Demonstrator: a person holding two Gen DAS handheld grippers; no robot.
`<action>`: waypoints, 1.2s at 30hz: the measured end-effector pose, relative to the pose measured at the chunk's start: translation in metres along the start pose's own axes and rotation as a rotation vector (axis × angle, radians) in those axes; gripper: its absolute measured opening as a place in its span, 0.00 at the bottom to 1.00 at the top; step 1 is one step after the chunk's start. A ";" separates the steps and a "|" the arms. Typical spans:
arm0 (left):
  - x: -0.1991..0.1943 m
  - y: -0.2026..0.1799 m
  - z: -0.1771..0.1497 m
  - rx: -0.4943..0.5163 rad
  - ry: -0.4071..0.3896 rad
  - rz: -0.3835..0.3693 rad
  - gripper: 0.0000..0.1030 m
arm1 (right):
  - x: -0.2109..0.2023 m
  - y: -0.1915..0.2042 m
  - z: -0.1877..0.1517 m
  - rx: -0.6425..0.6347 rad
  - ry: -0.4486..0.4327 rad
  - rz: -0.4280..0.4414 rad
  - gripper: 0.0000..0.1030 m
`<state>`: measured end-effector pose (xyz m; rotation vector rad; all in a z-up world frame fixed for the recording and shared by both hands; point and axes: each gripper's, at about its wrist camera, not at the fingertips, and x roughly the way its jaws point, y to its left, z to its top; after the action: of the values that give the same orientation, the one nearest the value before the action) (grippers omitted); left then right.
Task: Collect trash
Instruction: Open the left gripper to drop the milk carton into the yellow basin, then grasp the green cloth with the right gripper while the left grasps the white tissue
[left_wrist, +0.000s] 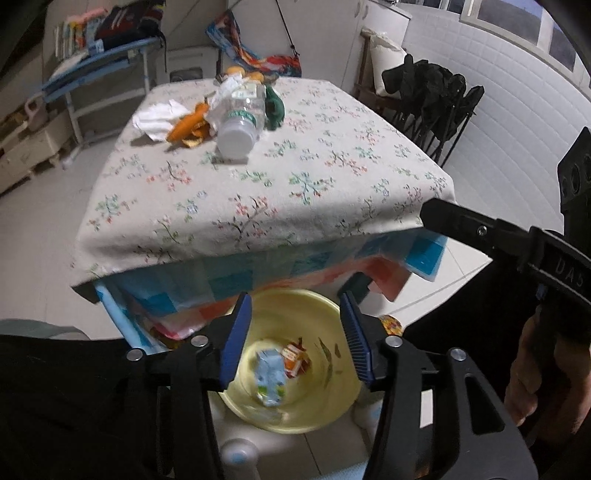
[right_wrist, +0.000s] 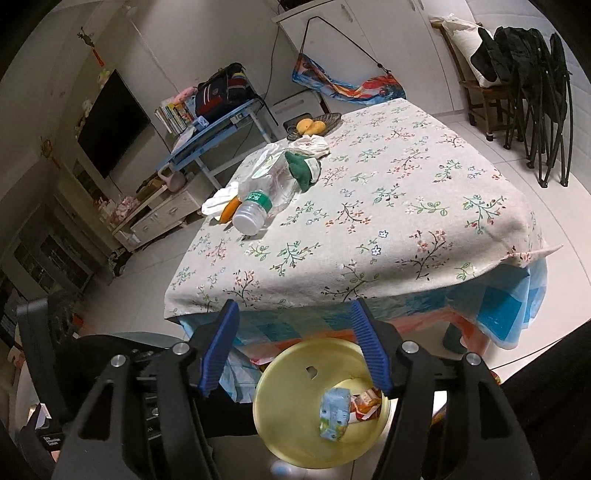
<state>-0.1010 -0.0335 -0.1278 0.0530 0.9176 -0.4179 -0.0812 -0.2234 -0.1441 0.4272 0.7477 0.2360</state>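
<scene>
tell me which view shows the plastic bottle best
The right wrist view: the bottle lies on its side in sharp focus, green label and crushed clear body visible. In the left wrist view the bottle is blurred and seen base-on, so little of its body shows.

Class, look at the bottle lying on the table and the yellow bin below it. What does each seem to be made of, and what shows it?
Bottle: apparently thin clear plastic, glossy; you see through its dented walls, and a green label wraps it.
Yellow bin: probably moulded plastic, smooth with a slight sheen; uniform pale yellow colour, thin even rim. Both are judged by look only.
</scene>
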 end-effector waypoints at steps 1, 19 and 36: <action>-0.003 0.000 0.001 0.005 -0.016 0.013 0.50 | 0.000 0.000 0.001 -0.001 0.000 -0.001 0.60; -0.031 0.059 0.029 -0.241 -0.209 0.172 0.67 | 0.007 0.008 -0.002 -0.029 0.026 -0.005 0.63; -0.013 0.127 0.112 -0.316 -0.211 0.217 0.68 | 0.043 0.020 0.050 -0.086 0.034 -0.015 0.64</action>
<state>0.0242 0.0628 -0.0655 -0.1765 0.7513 -0.0720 -0.0165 -0.2046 -0.1279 0.3362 0.7706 0.2608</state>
